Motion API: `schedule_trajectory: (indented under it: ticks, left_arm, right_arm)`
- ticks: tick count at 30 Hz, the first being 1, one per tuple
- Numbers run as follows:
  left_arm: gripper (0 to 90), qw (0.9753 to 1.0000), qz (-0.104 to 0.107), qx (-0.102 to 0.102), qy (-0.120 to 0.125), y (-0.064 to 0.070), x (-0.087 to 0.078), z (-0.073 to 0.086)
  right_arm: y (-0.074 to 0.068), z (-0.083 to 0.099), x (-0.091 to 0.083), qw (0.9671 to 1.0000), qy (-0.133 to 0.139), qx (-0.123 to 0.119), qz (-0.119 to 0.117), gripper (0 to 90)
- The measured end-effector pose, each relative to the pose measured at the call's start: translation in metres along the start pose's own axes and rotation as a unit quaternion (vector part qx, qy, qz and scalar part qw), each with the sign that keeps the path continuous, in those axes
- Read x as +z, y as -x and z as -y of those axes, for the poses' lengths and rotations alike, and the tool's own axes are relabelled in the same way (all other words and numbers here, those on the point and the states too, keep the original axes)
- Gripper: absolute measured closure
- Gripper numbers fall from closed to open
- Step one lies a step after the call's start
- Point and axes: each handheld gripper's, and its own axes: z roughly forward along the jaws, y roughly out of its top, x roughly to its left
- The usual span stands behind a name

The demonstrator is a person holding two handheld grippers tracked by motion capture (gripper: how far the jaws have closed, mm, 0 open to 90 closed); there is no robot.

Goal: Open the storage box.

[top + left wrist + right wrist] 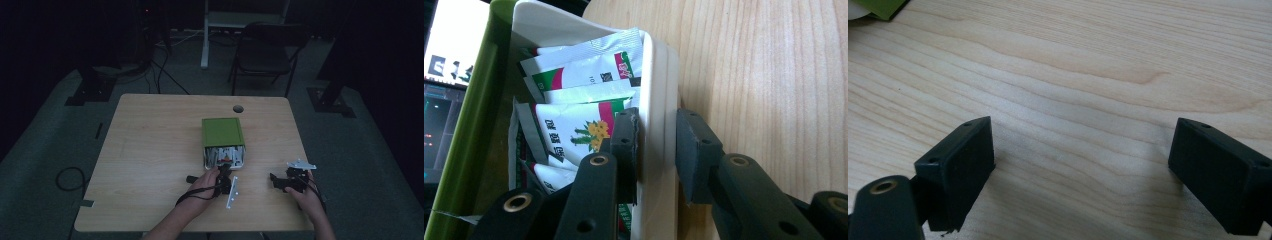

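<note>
1. The green box [223,132] lies near the middle of the worktop [150,150], its open end facing the near edge.
2. A white tray [655,100] sticks out of that end, packed with upright sachets [579,75].
3. The left gripper [658,150] straddles the tray's side wall, one jaw inside against the sachets, the other just outside; a slight gap remains, so it is not clamped.
4. The right gripper [1080,170] hovers over bare wood near the right near corner, jaws wide apart, holding nothing.
</note>
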Motion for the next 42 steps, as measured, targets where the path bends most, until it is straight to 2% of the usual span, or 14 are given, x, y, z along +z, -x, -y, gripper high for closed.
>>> schedule_trajectory:
  ticks: [7,24,26,31,34,42]
  left_arm:
    - [73.2,0.9999,0.010,-0.001,0.001,0.002,-0.005,-0.005]
    - [73.3,0.9998,0.019,0.001,0.010,0.013,-0.024,-0.011]
    - [73.5,0.9996,0.025,0.003,0.008,0.014,-0.026,-0.012]
    - [73.4,0.9996,0.022,0.009,0.013,0.018,-0.032,-0.013]
    - [73.7,0.9993,0.034,0.013,0.009,0.022,-0.037,-0.015]
    - [73.9,0.9989,0.041,0.017,0.015,0.028,-0.047,-0.017]
  right_arm:
    - [0.000,0.000,0.000,1.0000,0.000,0.000,0.000,10.6]
    - [0.000,0.000,0.000,1.0000,0.000,0.000,0.000,10.6]
    - [0.000,0.000,0.000,1.0000,0.000,0.000,0.000,10.6]
    - [0.000,0.000,0.000,1.0000,0.000,0.000,0.000,10.6]
    - [0.000,0.000,0.000,1.0000,0.000,0.000,0.000,10.6]
    - [0.000,0.000,0.000,1.0000,0.000,0.000,0.000,10.6]
